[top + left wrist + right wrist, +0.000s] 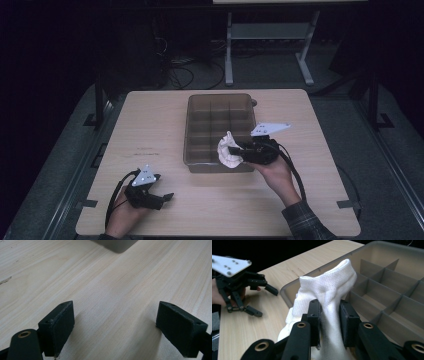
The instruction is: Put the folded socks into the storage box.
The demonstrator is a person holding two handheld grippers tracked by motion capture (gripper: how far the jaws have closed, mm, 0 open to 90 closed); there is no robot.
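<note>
A white sock (327,290) is pinched between the two black jaws of my right gripper (330,323), which is shut on it. In the high view the right gripper (239,150) holds the sock (228,152) over the near right corner of the grey divided bin (192,131). My left gripper (165,199) rests low over the table's near left part, open, with bare wood between its pads (60,325). From the right gripper view the left gripper (262,303) lies beyond the bin's corner, jaws apart.
The bin's compartments (387,287) look empty. The wooden table (150,125) has bare surface left of the bin and along its near edge. A corner of the bin (117,245) lies ahead of the left gripper. Table legs and cables stand on the floor behind.
</note>
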